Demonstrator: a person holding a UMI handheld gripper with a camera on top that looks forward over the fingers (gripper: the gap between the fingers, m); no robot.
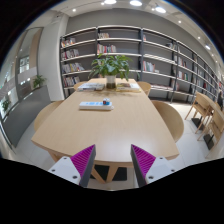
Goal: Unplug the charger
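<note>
My gripper is open, its two magenta pads wide apart with nothing between them. It hovers above the near edge of a large beige oval table. On the table's far half lies a white power strip or charger block, well beyond the fingers. I cannot make out a plug or cable on it from here. Past it lie flat white papers or devices.
A potted green plant stands at the table's far end. Beige chairs flank the table on the right. Bookshelves line the back wall. A wooden chair and small table stand at far right.
</note>
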